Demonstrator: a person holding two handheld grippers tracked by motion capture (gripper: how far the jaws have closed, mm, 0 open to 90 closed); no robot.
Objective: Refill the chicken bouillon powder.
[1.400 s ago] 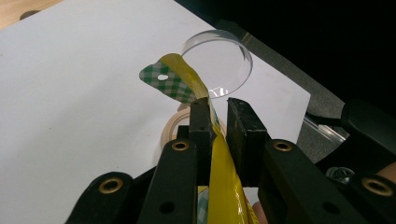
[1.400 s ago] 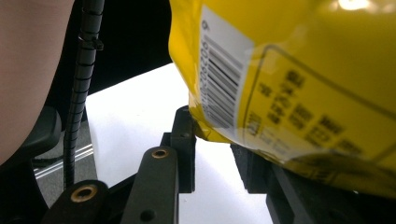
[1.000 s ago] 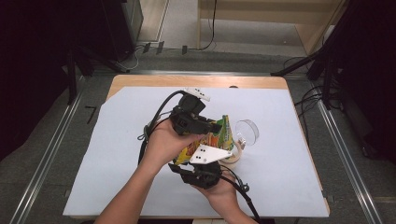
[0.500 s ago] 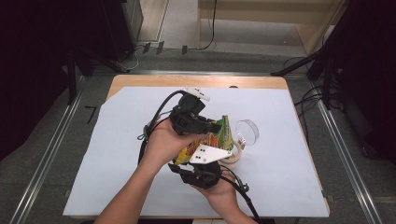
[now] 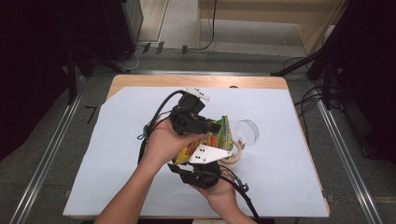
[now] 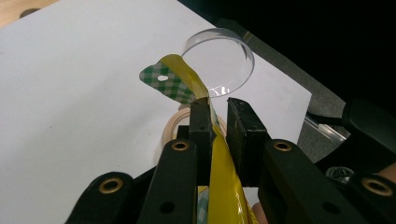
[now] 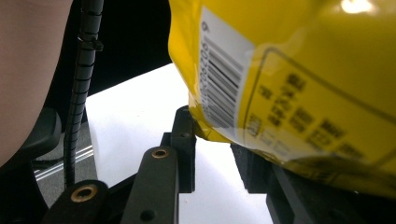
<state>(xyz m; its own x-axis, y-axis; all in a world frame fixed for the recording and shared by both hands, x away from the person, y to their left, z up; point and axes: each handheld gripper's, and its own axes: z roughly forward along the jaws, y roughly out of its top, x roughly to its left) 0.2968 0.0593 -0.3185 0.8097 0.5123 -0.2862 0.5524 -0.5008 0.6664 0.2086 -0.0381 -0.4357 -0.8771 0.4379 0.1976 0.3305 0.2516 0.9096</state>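
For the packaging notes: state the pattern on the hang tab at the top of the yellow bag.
Green-and-white check on the hang tab, with one small punched hole; clearest in the left gripper view.

Clear round lid point(image 5: 247, 131) beside tape roll point(image 5: 232, 155).

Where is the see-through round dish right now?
In the high view the clear round plastic dish sits on the white table cover, right of the yellow snack bag and beside the tape roll.

Yellow snack bag point(image 5: 215, 138), held upright above table
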